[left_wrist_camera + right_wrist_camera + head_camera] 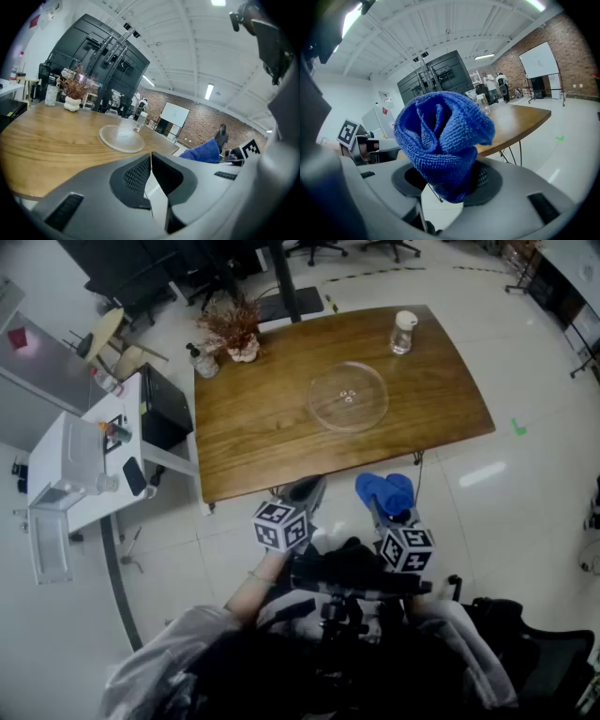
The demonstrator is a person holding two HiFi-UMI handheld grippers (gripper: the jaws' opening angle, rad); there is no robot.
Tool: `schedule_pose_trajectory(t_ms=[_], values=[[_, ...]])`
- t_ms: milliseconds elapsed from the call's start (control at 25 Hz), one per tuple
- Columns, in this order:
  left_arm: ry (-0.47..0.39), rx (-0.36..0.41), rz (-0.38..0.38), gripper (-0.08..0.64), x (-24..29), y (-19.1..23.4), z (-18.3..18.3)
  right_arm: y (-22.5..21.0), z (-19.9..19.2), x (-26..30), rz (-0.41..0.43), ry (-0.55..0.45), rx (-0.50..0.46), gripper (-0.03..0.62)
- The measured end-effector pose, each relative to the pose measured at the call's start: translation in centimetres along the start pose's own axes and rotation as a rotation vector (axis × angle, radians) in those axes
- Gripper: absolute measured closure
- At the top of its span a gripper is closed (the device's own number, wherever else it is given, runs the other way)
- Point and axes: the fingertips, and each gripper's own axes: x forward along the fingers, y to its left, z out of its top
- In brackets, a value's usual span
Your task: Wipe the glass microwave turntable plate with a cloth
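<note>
1. A wooden table (253, 418) filled the middle of the head view.
2. The glass turntable plate (349, 397) lay flat on the table's right half, well apart from both grippers.
3. The left gripper (151, 161) hovered just off the table's near edge, jaws pressed together on nothing.
4. The right gripper (449, 183), off the same edge, pinched a cloth.
5. The blue cloth (440, 133) bunched above those jaws, clear of the table.

1. The near half of the surface (253, 442) is bare wood, open from its near edge up to the plate (348, 397).
2. Bare wood rings the plate on every side.
3. A jar (403, 332) stands beyond the plate's far right, the nearest obstacle.
4. A plant (234, 329) and a bottle (203, 360) crowd the far left corner, well apart from the plate.
</note>
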Motion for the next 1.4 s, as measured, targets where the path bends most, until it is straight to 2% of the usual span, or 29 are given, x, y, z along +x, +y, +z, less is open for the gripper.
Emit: schedule_pose_trajectory(t_ms=[200, 400, 600, 760, 1000, 1200, 1360, 1400], values=[[0.024, 0.016, 0.001, 0.554, 1.4, -0.6, 0.1, -2.4, -0.4, -0.8, -0.030, -0.005, 0.043, 0.397], [0.051, 0.016, 0.033, 0.554, 2.0, 0.0, 0.4, -4.3, 0.0, -0.8, -0.053, -0.024, 0.098, 0.397], [0.096, -0.007, 0.064, 0.554, 3.4, 2.7, 0.6, -5.1, 0.1, 0.2, -0.071, -0.023, 0.118, 0.397], [0.118, -0.031, 0.055, 0.554, 5.8, 4.3, 1.2, -6.6, 0.8, 0.7, -0.114, -0.017, 0.130, 0.397], [0.198, 0.009, 0.049, 0.554, 9.5, 7.8, 2.6, -8.7, 4.1, 2.9, -0.178, -0.067, 0.150, 0.397], [0.282, -0.070, 0.030, 0.531, 11.6, 11.1, 1.6, -8.9, 5.8, 6.2, -0.180, -0.059, 0.137, 0.397], [0.310, -0.110, 0.037, 0.531, 13.1, 13.1, 1.6, -8.6, 7.0, 8.5, -0.165, -0.038, 0.101, 0.397], [0.316, -0.114, 0.036, 0.508, 13.6, 13.4, 1.7, -8.6, 7.3, 8.9, -0.163, -0.034, 0.093, 0.397]])
